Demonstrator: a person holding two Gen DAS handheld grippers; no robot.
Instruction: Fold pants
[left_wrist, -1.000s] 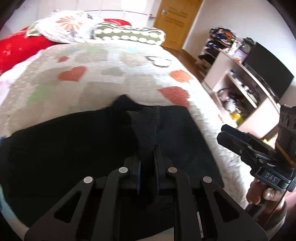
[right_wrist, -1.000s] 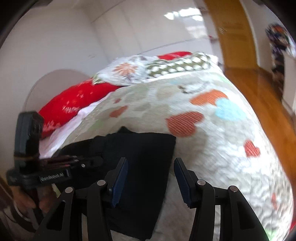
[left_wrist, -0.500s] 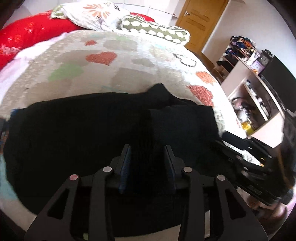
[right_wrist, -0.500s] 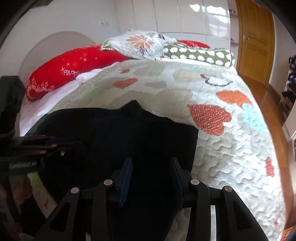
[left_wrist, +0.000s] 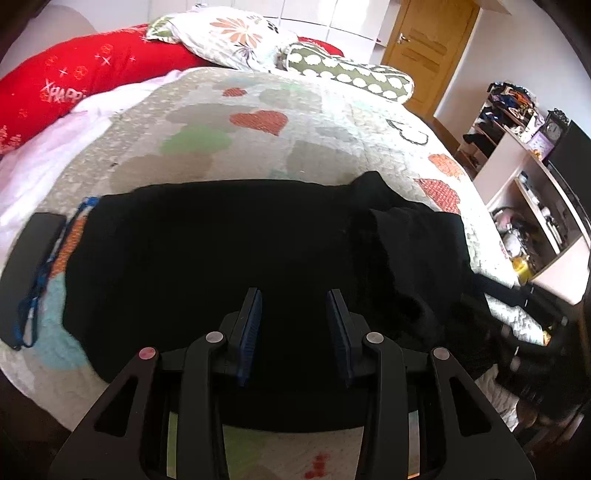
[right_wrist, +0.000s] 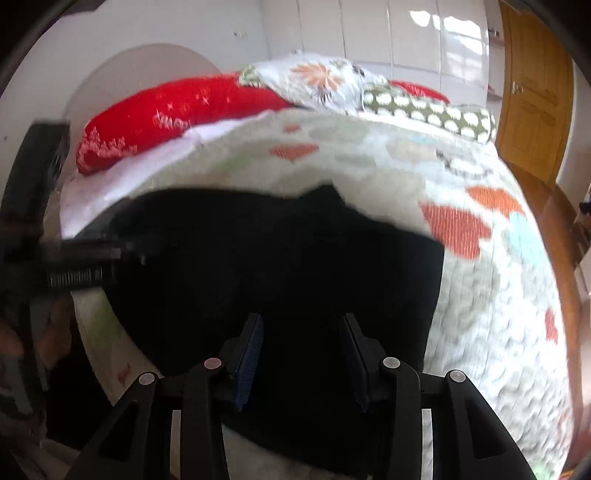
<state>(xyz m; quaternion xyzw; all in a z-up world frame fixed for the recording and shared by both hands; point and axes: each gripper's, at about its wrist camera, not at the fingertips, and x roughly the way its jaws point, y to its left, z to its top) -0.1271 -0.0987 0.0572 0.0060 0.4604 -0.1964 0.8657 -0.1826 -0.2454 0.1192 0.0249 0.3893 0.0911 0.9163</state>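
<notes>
Pants: black pants (left_wrist: 229, 258) lay spread flat across the near part of the heart-patterned quilt (left_wrist: 258, 122), with a bunched fold toward their right end
Left gripper: left gripper (left_wrist: 293, 325) hung over the pants, its 2 jaws apart, no cloth pinched between the pads
Right gripper: right gripper (right_wrist: 301, 354) hung over the pants' right end, jaws apart, gripping nothing
Bed head: red pillow (left_wrist: 66, 81), floral pillow (left_wrist: 229, 33) and green spotted bolster (left_wrist: 351, 74)
Left edge: dark flat device (left_wrist: 26, 266) with blue strap beside the pants
</notes>
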